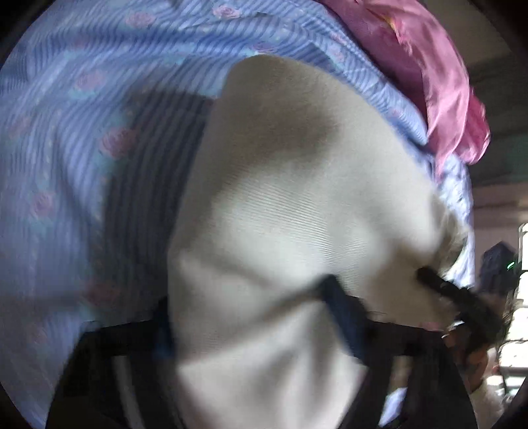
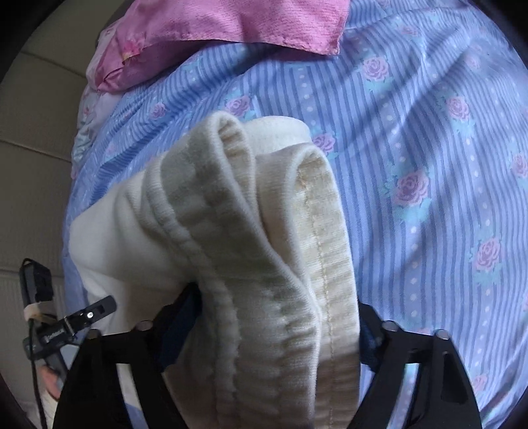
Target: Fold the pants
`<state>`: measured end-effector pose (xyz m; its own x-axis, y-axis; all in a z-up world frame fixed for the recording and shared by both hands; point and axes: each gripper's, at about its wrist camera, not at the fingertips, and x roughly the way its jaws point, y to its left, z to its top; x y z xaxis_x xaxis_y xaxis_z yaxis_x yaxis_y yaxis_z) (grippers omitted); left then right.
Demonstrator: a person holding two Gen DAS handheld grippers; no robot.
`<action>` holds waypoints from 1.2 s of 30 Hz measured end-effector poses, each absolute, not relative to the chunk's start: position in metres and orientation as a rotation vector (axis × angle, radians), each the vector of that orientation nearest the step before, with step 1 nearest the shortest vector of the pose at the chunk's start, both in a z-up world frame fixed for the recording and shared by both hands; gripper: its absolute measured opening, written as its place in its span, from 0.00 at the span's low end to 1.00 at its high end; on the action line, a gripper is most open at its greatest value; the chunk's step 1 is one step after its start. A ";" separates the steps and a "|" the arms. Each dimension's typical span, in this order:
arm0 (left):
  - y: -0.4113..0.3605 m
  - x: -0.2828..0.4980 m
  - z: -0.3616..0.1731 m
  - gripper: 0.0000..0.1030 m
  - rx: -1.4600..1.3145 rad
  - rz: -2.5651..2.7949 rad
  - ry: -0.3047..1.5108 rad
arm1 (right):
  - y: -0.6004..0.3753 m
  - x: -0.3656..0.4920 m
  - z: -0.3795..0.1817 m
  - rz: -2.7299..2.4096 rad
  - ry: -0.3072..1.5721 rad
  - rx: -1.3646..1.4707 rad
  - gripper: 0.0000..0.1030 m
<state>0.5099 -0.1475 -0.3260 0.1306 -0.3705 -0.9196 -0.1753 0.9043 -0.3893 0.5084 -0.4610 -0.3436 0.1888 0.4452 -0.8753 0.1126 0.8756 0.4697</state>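
The cream knit pants (image 1: 290,211) hang in front of the left wrist camera, blurred, over a blue striped bedsheet. My left gripper (image 1: 250,316) is shut on a fold of the pants. In the right wrist view the ribbed waistband of the pants (image 2: 264,257) is bunched in thick folds between the fingers. My right gripper (image 2: 277,316) is shut on that waistband. The other gripper shows at the right edge of the left wrist view (image 1: 468,307) and at the lower left of the right wrist view (image 2: 66,323).
A blue striped bedsheet with rose print (image 2: 429,148) (image 1: 66,148) covers the bed. A pink cloth (image 2: 231,26) (image 1: 439,82) lies at the bed's far end. A beige wall (image 2: 33,165) is on the left.
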 end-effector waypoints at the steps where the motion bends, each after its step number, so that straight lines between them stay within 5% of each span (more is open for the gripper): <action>1: -0.149 0.508 -0.323 0.60 -0.473 -0.126 1.442 | -0.463 0.507 -0.340 0.244 1.377 0.486 0.72; 3: -0.149 0.503 -0.316 0.38 -0.506 -0.090 1.431 | -0.463 0.506 -0.334 0.237 1.376 0.498 0.63; 6: -0.148 0.492 -0.297 0.30 -0.588 -0.058 1.386 | -0.460 0.501 -0.315 0.245 1.354 0.492 0.49; 23: -0.148 0.347 -0.120 0.28 -0.521 -0.048 1.143 | -0.463 0.377 -0.162 0.385 1.147 0.445 0.43; 36: 0.024 0.223 -0.120 0.28 -0.582 0.081 1.140 | -0.317 0.282 -0.143 0.521 1.237 0.352 0.43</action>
